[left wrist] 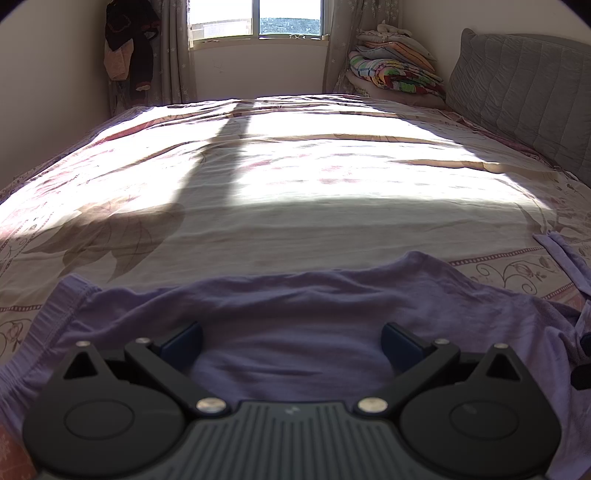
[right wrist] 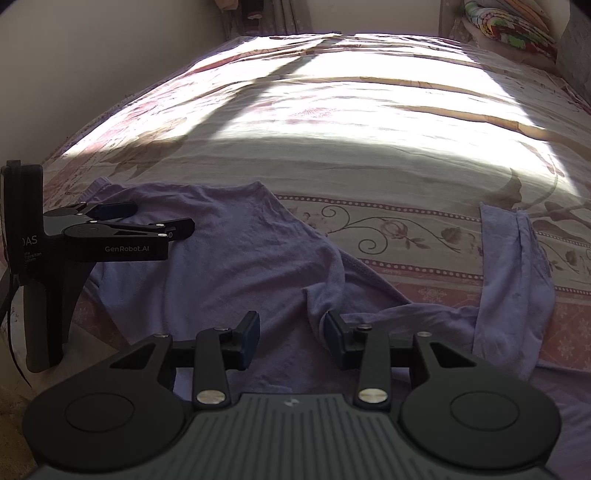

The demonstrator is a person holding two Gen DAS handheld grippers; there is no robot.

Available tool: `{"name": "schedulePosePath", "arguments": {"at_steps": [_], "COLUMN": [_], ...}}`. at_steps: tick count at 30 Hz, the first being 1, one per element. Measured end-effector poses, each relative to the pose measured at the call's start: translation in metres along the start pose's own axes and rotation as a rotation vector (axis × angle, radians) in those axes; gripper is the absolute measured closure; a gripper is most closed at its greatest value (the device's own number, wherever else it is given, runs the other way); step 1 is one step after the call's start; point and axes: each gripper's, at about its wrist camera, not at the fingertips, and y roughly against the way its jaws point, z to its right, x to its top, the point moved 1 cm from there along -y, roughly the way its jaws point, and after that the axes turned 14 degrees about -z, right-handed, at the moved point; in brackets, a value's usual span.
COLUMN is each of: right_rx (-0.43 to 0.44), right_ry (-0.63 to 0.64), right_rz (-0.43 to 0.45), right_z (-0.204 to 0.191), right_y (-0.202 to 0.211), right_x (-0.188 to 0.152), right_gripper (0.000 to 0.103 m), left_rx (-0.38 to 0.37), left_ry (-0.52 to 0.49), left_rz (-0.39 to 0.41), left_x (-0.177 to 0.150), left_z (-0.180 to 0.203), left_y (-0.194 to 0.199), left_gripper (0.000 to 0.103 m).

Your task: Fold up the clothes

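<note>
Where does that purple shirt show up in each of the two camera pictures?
Left wrist view: the purple shirt fills the bottom, under the open left gripper.
Right wrist view: the shirt spreads across the lower left and centre.
Shared landmark: the folded colourful quilts, top right in both.

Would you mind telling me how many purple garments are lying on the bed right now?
1: a purple garment spread along the near edge of the bed, one part trailing right. More may lie out of view.
</note>
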Motion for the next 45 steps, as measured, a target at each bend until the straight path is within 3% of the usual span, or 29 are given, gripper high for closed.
{"name": "schedulePosePath", "arguments": {"at_steps": [45], "right_rx": [0.006], "right_ry": [-0.016], "right_rz": [-0.012], "right_z": [0.0014], "right_y": [-0.0048], "right_x": [-0.0022], "right_gripper": [0.057], "left_rx": [0.000], "left_ry": [0.000], "left_rz": [0.000], "left_x": [0.0000], "left_z": [0.0002], "left_y": [0.0001], "left_gripper": [0.000]}}
